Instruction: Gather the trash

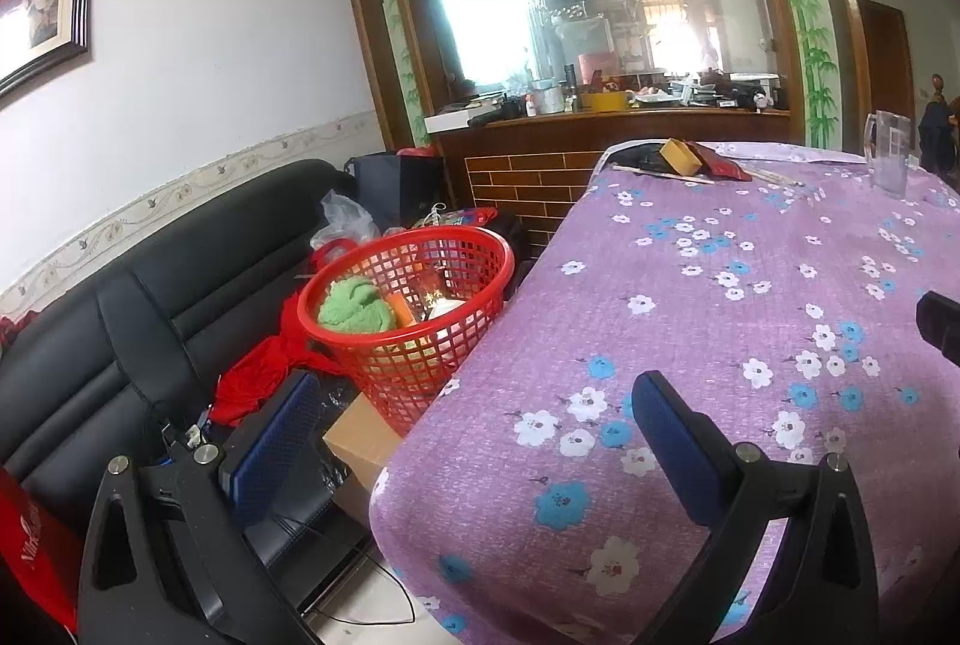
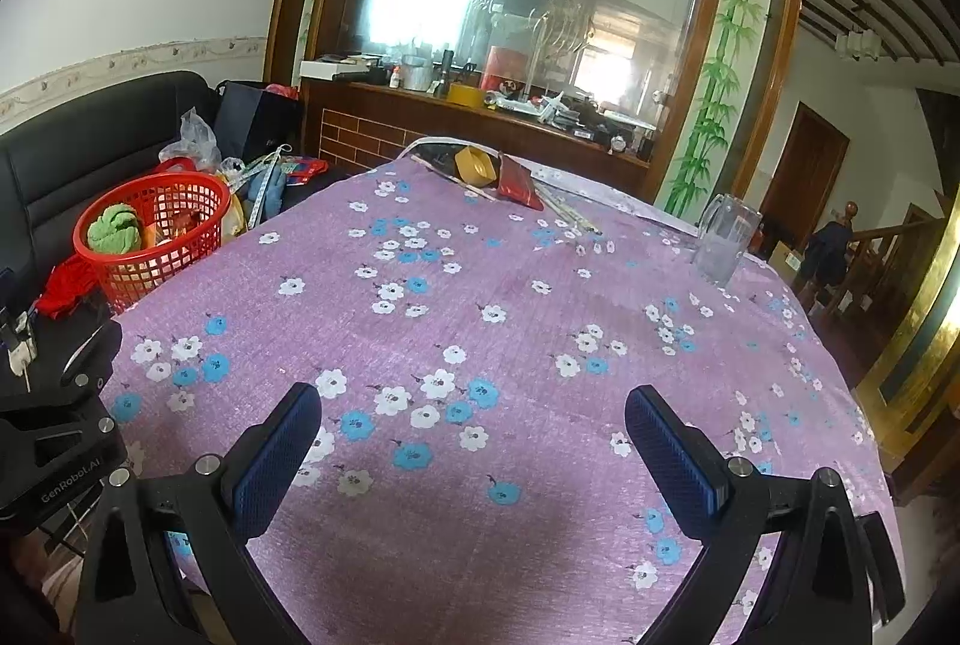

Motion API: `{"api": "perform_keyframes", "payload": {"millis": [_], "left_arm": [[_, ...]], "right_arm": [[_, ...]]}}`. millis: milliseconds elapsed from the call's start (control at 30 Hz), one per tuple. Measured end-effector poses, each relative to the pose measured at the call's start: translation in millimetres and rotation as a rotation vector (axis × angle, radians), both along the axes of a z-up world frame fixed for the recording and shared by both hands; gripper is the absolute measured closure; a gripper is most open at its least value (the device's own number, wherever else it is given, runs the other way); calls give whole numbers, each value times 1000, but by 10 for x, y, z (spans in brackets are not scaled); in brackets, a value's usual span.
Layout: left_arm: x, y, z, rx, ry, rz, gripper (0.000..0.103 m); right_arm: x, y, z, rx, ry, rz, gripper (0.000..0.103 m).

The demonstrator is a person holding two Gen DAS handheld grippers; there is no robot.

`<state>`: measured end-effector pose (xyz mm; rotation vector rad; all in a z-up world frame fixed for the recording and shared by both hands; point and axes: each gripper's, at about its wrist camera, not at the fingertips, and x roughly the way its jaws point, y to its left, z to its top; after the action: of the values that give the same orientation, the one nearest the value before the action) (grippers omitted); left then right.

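Beside table [image 2: 540, 345], red basket [image 1: 414, 297] already holds scraps. Left claw [image 1: 474, 453] and right claw [image 2: 474, 447] both spread, empty. Far edge: yellow box [image 2: 476, 166], red packet [image 2: 519, 186], sticks [image 2: 570, 210] uncollected.

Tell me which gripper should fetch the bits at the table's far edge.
Probably the right gripper: open, over the tablecloth, facing the yellow box and red packet. The left gripper, also open, straddles the table's edge nearer the red basket.
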<state>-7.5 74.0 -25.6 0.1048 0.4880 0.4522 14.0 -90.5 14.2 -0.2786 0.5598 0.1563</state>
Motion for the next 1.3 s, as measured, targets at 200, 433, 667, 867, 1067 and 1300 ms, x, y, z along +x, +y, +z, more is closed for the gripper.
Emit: {"api": "perform_keyframes", "payload": {"millis": [200, 433, 667, 867, 1067, 1300], "left_arm": [[3, 29, -10, -8, 2, 3, 0], [-2, 28, -20, -11, 3, 2, 0], [11, 22, -27, -10, 8, 0, 0], [10, 21, -28, -13, 7, 3, 0], [8, 24, -48, -13, 9, 3, 0], [9, 33, -51, -14, 11, 3, 0]], "right_arm": [[-6, 35, -2, -10, -2, 5, 0], [-7, 44, -1, -10, 0, 5, 0], [-11, 49, -4, -9, 2, 4, 0], [-9, 52, -33, -11, 5, 6, 0], [-15, 49, -58, -12, 7, 7, 0], [-11, 51, -48, -12, 7, 6, 0]]}}
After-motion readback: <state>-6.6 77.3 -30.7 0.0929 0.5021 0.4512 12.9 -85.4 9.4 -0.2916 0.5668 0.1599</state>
